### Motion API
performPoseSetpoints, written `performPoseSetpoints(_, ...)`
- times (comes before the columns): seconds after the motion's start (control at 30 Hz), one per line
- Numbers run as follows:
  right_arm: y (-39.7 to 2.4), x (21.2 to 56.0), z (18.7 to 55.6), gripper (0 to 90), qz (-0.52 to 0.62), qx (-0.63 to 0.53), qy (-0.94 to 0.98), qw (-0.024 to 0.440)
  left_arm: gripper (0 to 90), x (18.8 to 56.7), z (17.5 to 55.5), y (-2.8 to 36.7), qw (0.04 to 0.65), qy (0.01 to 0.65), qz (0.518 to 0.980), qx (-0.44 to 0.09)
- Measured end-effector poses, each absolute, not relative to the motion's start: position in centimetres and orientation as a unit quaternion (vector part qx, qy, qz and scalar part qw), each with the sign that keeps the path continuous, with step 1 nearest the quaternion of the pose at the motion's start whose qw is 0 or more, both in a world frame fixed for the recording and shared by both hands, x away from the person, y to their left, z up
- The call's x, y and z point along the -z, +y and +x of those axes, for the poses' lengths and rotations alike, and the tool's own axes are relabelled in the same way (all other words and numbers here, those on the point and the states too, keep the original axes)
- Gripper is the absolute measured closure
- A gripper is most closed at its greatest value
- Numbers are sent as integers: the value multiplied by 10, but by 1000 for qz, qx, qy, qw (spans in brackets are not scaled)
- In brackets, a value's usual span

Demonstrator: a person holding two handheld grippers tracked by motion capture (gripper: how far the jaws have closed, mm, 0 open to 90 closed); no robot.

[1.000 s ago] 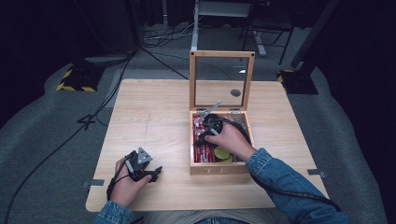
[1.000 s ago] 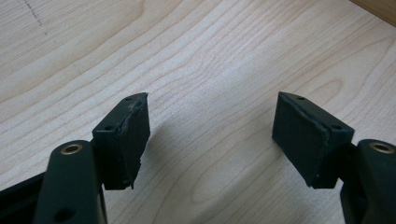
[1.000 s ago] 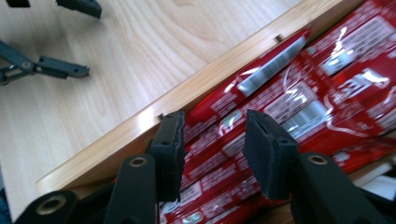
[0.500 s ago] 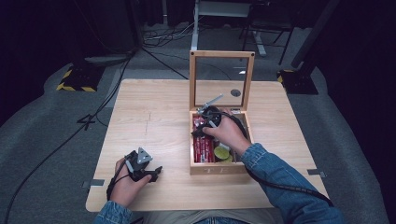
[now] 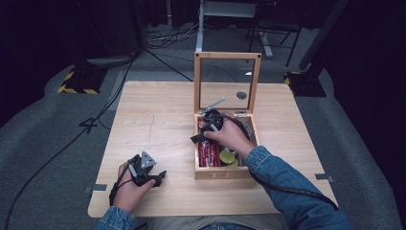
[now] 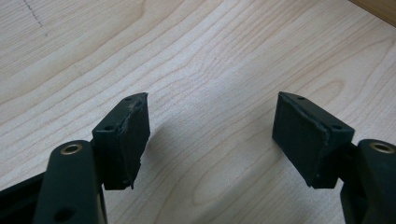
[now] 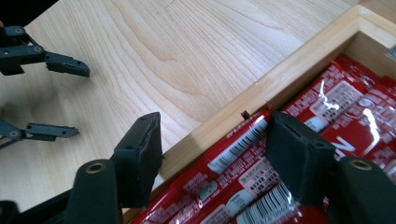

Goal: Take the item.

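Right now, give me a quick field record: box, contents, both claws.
box: wooden box on table, glass-paned lid upright
contents: red packets in left compartment; yellow-green item beside them
right claw: over box's left wall, jaws just been opening, straddling wall and a packet's end, pads not pressing
left claw: open, nothing between jaws, low over bare table

This looks like a lab or test room: one light wooden table [image 5: 158, 110] stands on grey carpet [image 5: 43, 158], black cables [image 5: 158, 40] run over the floor, yellow-and-black warning tape [image 5: 76, 84] marks a stand, and it is dark all around
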State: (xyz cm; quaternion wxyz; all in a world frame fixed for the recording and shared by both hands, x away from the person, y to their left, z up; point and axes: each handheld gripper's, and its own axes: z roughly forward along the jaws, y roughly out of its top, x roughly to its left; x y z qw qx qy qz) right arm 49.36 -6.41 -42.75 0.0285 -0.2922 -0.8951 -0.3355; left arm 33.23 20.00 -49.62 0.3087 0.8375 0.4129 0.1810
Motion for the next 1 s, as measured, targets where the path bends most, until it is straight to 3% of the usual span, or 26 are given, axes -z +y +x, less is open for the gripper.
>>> performPoseSetpoints(0.2,-60,427,487,386,-280,336,-899,-6,279,496,332,200,309,413,838,-180)
performPoseSetpoints(0.43,-63,425,486,457,-297,347,-890,-6,280,496,332,200,307,411,839,-181)
performPoseSetpoints(0.47,-65,424,487,522,-305,356,-884,-4,280,496,332,200,307,411,839,-182)
performPoseSetpoints(0.5,-65,424,487,522,-305,356,-884,-4,279,496,332,200,307,411,839,-182)
performPoseSetpoints(0.57,-68,418,485,692,-303,356,-884,-16,280,496,333,200,307,411,839,-180)
performPoseSetpoints(0.73,-67,411,480,732,-287,350,-891,-17,279,496,333,200,307,411,839,-180)
performPoseSetpoints(0.8,-65,410,478,810,-281,349,-894,-19,280,496,333,200,307,410,839,-182)
performPoseSetpoints(1.0,-70,401,473,894,-294,368,-882,-14,279,496,333,200,307,411,840,-179)
